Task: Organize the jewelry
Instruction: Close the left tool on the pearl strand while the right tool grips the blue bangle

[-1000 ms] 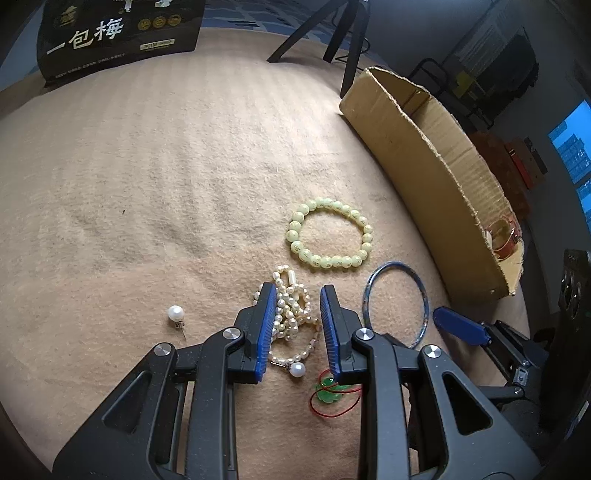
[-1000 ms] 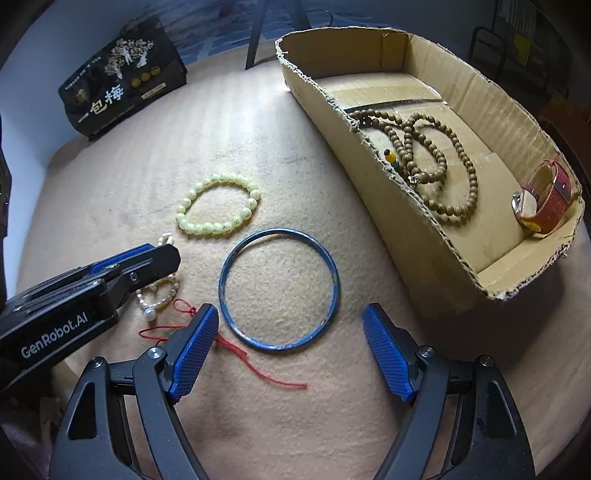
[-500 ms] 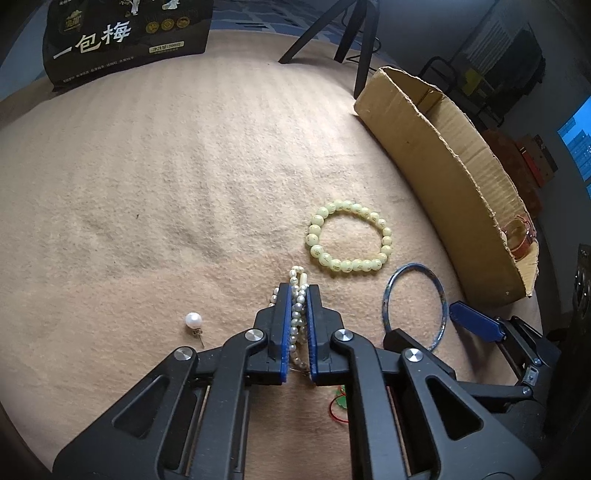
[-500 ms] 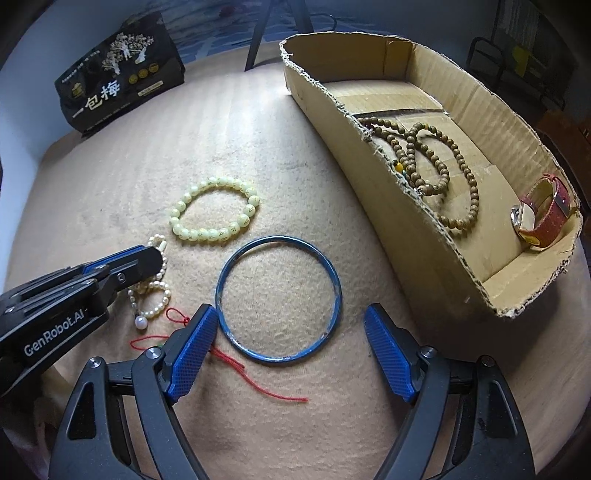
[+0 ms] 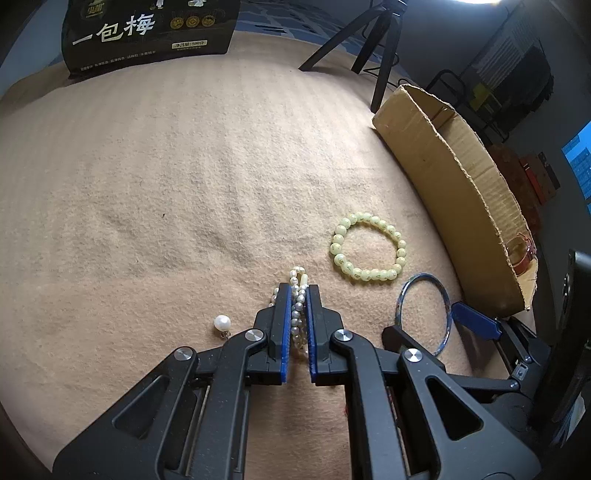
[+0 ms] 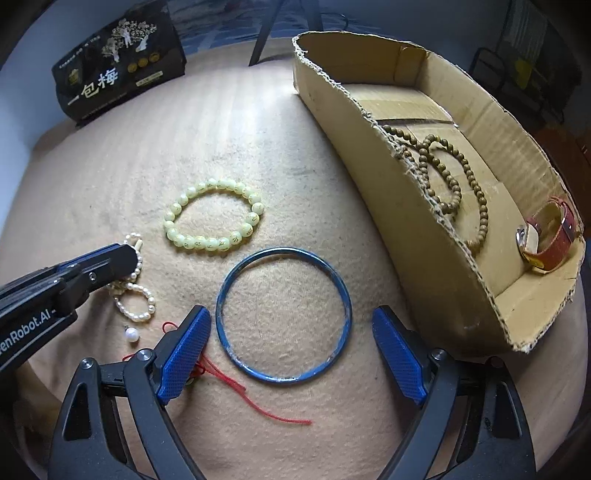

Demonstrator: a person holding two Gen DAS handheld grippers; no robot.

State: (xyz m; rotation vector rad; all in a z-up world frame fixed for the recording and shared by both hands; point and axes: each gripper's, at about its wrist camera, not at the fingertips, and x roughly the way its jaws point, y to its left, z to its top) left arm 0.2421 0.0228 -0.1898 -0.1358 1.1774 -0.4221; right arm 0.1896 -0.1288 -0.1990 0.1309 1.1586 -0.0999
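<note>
My left gripper (image 5: 298, 295) is shut on a white pearl strand (image 5: 297, 306) on the tan cloth; the strand's loops show below it in the right wrist view (image 6: 135, 304). A loose pearl earring (image 5: 222, 322) lies to its left. A pale green bead bracelet (image 5: 369, 247) and a blue bangle (image 6: 283, 314) lie to the right. My right gripper (image 6: 291, 332) is open, its jaws either side of the bangle's near half. A red cord (image 6: 258, 398) with a green charm lies by its left finger.
A torn cardboard box (image 6: 406, 221) on the right holds brown wooden beads (image 6: 443, 173) and a red-strapped watch (image 6: 546, 240). A black printed package (image 5: 147, 33) stands at the far edge, with tripod legs (image 5: 369, 44) behind the cloth.
My left gripper closed on the pearl strand and drew it back slightly, lifting part of it. The right gripper stayed open, edging a little forward over the bangle.
</note>
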